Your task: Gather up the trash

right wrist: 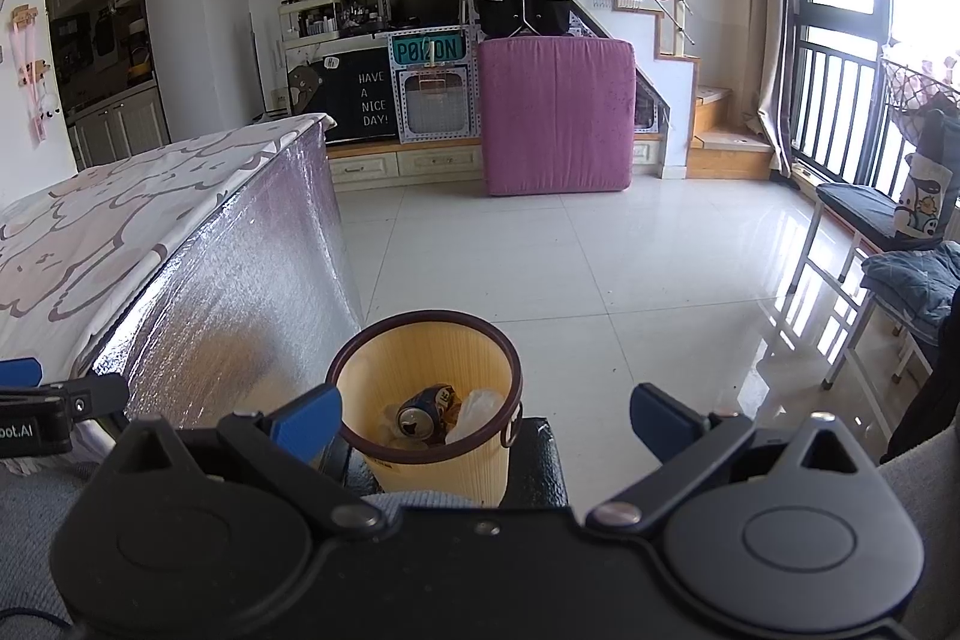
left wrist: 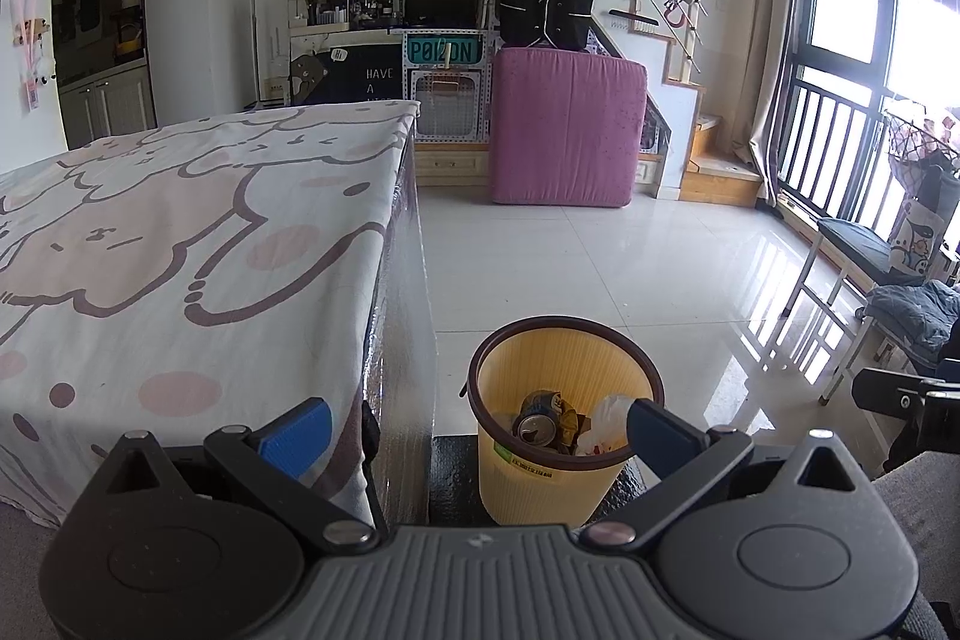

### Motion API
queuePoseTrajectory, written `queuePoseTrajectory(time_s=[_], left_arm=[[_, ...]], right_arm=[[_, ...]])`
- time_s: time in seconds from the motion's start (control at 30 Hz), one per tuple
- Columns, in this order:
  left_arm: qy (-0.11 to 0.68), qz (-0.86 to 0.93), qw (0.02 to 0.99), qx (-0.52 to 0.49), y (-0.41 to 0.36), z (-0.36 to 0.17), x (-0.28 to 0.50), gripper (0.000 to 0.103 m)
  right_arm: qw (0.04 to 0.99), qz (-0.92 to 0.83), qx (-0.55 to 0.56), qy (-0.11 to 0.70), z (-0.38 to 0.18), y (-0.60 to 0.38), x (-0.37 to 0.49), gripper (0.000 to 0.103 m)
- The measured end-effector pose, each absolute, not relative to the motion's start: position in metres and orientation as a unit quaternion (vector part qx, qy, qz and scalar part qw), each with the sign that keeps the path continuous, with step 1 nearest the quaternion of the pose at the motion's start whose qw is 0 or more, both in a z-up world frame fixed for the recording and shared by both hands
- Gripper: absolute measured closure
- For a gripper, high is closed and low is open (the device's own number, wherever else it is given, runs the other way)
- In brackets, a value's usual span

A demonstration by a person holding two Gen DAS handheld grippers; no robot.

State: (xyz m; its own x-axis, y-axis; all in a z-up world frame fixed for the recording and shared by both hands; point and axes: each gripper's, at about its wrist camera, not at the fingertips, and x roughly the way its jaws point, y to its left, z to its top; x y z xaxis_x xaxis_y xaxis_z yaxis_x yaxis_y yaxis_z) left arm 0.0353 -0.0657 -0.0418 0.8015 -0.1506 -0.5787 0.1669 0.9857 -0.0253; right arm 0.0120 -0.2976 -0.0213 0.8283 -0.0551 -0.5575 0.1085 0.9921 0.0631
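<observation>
Both grippers hovering level with jaws spread and empty, left gripper (left wrist: 477, 430) and right gripper (right wrist: 486, 418) aiming at yellow wastebasket (left wrist: 564, 388) holding crushed can (left wrist: 537, 421), beside the worktop (left wrist: 180, 232) edge, open tiled floor (left wrist: 600, 256) beyond.

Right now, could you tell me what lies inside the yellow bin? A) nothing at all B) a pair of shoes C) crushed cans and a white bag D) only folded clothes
C: the left wrist view looks down into the bin, where crushed cans lie beside a crumpled white bag; both tongs, left and right, are open and hold nothing.
</observation>
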Motion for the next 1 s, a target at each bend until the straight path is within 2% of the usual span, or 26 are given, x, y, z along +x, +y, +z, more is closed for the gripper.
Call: queuePoseTrajectory(time_s=[1.0], left_arm=[[0.305,-0.083,0.949,0.014,-0.0653,-0.0426,0.0348,0.0]], right_arm=[[0.955,-0.043,0.048,0.291,-0.0258,-0.295,0.0107,0.0]])
